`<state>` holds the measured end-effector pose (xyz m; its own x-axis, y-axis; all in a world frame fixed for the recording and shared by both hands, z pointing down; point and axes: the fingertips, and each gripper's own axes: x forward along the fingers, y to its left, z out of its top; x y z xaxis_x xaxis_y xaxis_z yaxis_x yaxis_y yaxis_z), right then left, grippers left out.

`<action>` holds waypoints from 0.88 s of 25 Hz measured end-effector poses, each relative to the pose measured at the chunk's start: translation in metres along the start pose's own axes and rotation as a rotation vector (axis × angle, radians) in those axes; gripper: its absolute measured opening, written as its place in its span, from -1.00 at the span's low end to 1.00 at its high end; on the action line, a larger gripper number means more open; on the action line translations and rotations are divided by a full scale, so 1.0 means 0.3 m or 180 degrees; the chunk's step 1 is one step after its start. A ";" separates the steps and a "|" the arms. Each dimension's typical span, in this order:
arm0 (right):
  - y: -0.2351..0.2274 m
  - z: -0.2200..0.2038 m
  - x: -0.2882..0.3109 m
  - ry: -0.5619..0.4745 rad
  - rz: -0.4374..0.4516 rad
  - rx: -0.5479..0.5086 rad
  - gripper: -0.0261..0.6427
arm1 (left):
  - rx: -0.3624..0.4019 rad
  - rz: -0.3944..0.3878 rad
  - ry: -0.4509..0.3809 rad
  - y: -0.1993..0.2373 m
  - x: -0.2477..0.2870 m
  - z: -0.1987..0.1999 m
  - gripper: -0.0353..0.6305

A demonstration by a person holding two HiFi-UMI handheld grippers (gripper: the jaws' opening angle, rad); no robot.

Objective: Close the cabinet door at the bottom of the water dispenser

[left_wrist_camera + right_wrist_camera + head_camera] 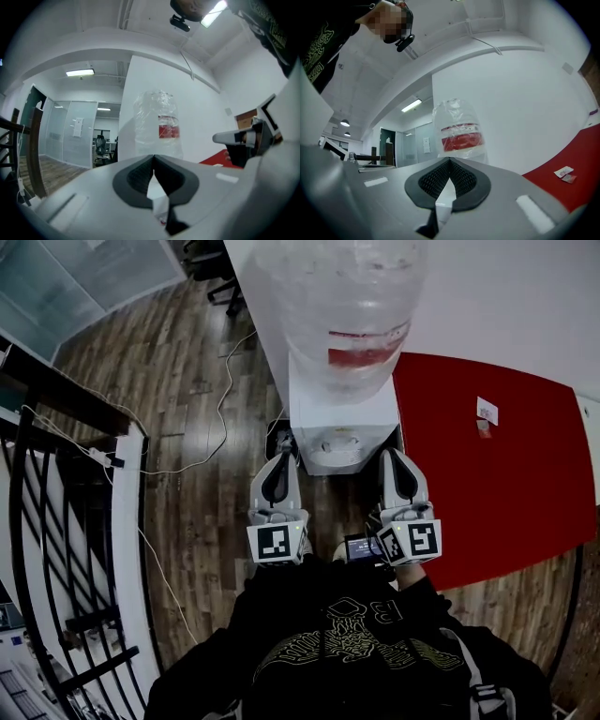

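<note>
Right now the left gripper (281,457) and the right gripper (394,454) are held level, side by side, just in front of the water dispenser (342,432). One is near each of its front corners. Each gripper's jaws are pressed together with nothing between them. The dispenser stands at the far edge of the wooden floor (187,381) against a white wall (525,306) with a red lower part. A clear bottle (352,306) with a red label is upturned on top. The cabinet door at its base is hidden under the dispenser's top, and neither gripper view shows it.

White water dispenser (342,423), upright, clear bottle (349,296) atop
</note>
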<state>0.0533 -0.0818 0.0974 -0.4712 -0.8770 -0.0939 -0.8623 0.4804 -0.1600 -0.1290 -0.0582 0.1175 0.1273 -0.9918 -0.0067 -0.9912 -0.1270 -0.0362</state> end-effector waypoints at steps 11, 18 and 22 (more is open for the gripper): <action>-0.002 0.017 0.050 0.0028 -0.0163 -0.0220 -0.93 | -0.0034 0.0039 -0.0115 0.057 0.062 0.043 -0.88; -0.004 -0.010 0.061 0.0117 -0.0179 -0.0257 -0.93 | -0.0032 -0.0031 -0.0103 0.035 0.074 0.033 -0.88; 0.003 -0.013 0.057 0.0129 -0.0172 -0.0252 -0.93 | -0.0043 -0.0047 -0.0096 0.033 0.072 0.028 -0.88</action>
<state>0.0439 -0.0965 0.0996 -0.4292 -0.9020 -0.0472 -0.8979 0.4318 -0.0854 -0.1358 -0.0807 0.1086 0.1427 -0.9891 -0.0365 -0.9896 -0.1419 -0.0232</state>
